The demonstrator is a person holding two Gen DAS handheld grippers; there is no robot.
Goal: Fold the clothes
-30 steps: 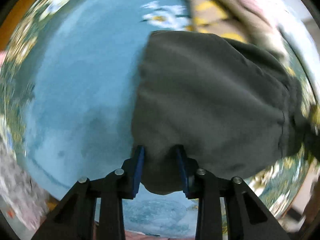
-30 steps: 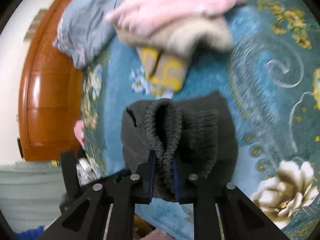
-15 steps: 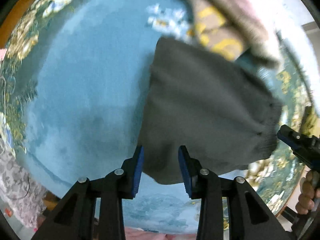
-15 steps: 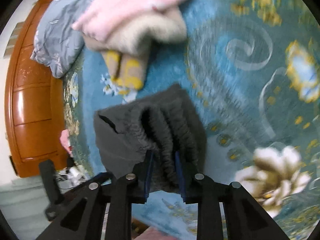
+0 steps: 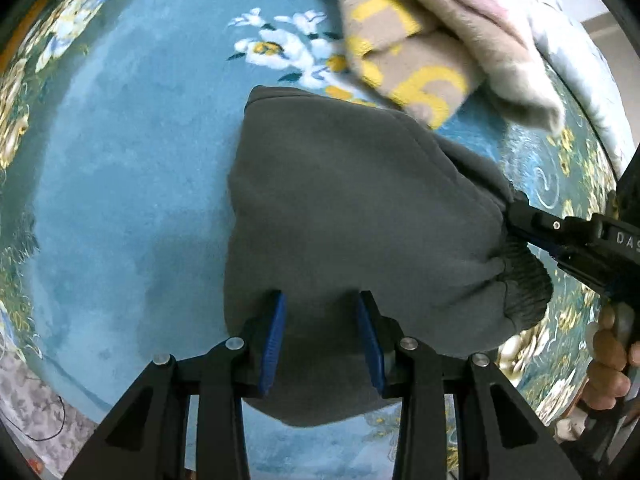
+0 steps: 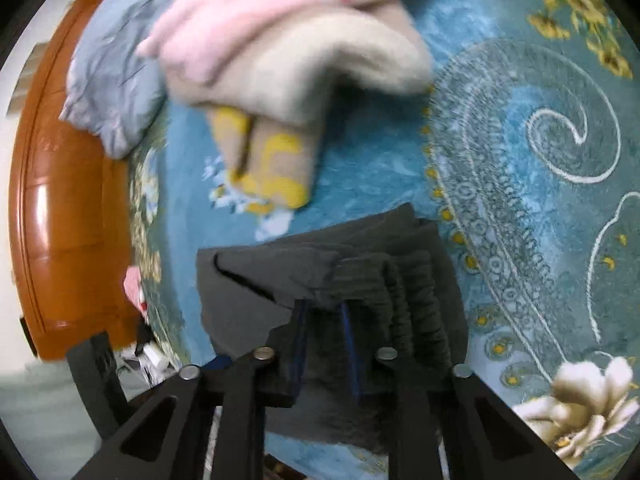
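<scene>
Grey folded garment (image 5: 344,216) lies on blue floral carpet (image 5: 120,184), near pile of other clothes. Left tongs (image 5: 320,336) spread apart, blue pads either side of garment's near edge, not pinching it. Right tongs (image 6: 324,344) gape slightly at ribbed waistband (image 6: 404,304); firm grip on cloth: cannot tell. Person's hand (image 5: 608,364) holds right tool's handle. Pile: beige towel with yellow print (image 6: 272,160), pink garment (image 6: 272,12) on top, pale blue cloth (image 6: 108,80) beside. Orange wooden furniture (image 6: 60,208) at carpet's edge.

Bare carpet (image 5: 120,200) left; clothes pile (image 5: 440,40) beyond
</scene>
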